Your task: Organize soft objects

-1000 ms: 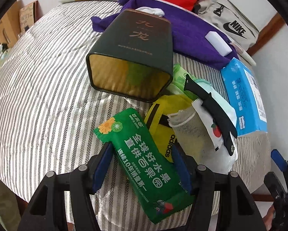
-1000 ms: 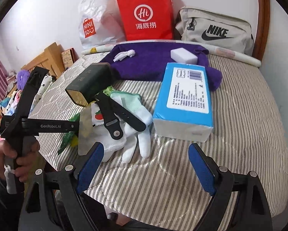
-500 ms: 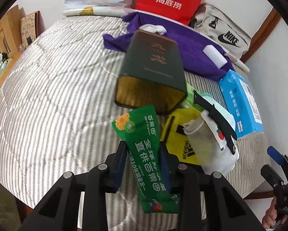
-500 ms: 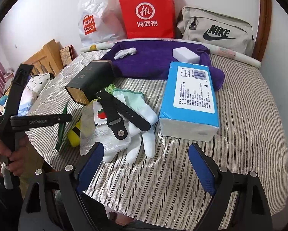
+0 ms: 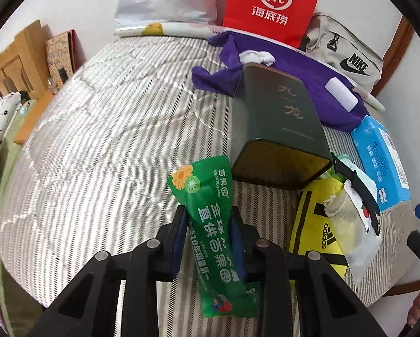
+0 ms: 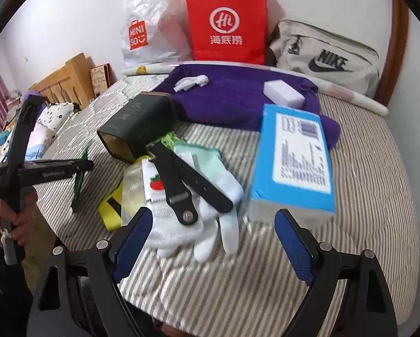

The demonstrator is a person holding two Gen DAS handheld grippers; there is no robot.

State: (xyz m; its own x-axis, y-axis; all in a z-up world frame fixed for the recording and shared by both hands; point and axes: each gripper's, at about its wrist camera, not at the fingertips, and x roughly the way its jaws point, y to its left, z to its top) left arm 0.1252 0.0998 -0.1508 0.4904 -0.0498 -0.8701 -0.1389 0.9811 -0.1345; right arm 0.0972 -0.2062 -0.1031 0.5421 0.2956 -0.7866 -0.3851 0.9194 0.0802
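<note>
My left gripper (image 5: 208, 233) is shut on a green snack packet (image 5: 210, 230) and holds it lifted above the striped bed cover (image 5: 111, 140); the packet shows edge-on in the right wrist view (image 6: 79, 179). My right gripper (image 6: 210, 241) is open and empty, low over the bed's near edge, just in front of white gloves (image 6: 204, 224) with a black strap (image 6: 176, 179) lying across them. A yellow adidas bag (image 5: 316, 230), a clear pouch (image 5: 350, 219) and a blue tissue pack (image 6: 294, 163) lie beside them.
A dark green tin box (image 5: 277, 132) lies on its side mid-bed. A purple towel (image 6: 238, 98) with a white sponge (image 6: 282, 92) lies behind. A red bag (image 6: 226, 22), Miniso bag (image 6: 151, 28) and Nike bag (image 6: 325, 53) stand against the wall.
My left gripper closed on the green packet and lifted it off the bed, moving left. My right gripper shifted slightly closer to the gloves and stayed open.
</note>
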